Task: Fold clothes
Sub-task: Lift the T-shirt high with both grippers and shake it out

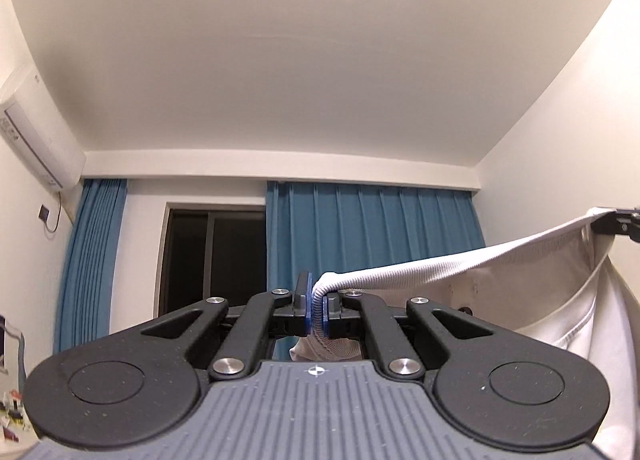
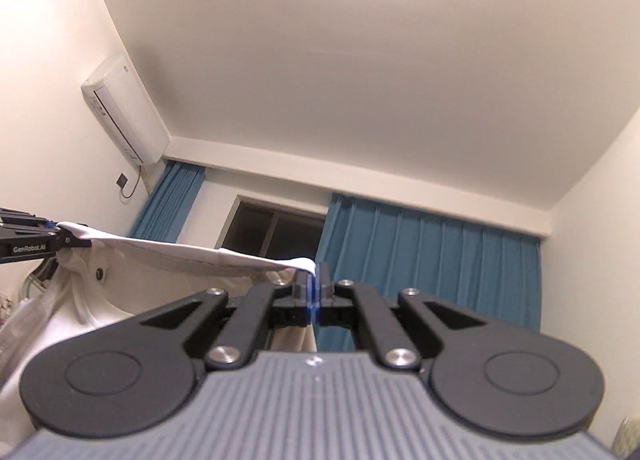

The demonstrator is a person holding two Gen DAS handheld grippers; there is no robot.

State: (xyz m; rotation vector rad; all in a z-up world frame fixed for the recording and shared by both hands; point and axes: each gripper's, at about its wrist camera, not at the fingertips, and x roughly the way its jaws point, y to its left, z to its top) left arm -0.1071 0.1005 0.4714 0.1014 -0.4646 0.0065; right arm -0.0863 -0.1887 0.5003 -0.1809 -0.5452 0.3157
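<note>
A: Left wrist view first. Your left tool (image 1: 317, 306) sits at centre frame, its blue pads pinched tight on a ribbed white hem of the garment (image 1: 460, 264).

B: And where does the cloth go from there?

A: It stretches as a band up to the right edge of the frame, where your right tool (image 1: 624, 225) grips its far end. Below that band the rest of the garment hangs in loose folds down the lower right of the frame.

B: What does your right wrist view give?

A: Your right tool (image 2: 314, 302) is at centre frame, narrow, clamped on a thin corner of the garment (image 2: 180, 254). The hem runs leftward to your left tool (image 2: 60, 240) at the left edge, and the body of the cloth sags under it in the lower left.

B: Anything behind?

A: Both views look up at the ceiling (image 1: 320, 59). Blue curtains (image 1: 372, 240) flank a dark window (image 1: 216, 256) at mid frame, and an air conditioner (image 1: 36, 139) is on the wall at the left. No desk shows in either view.
</note>
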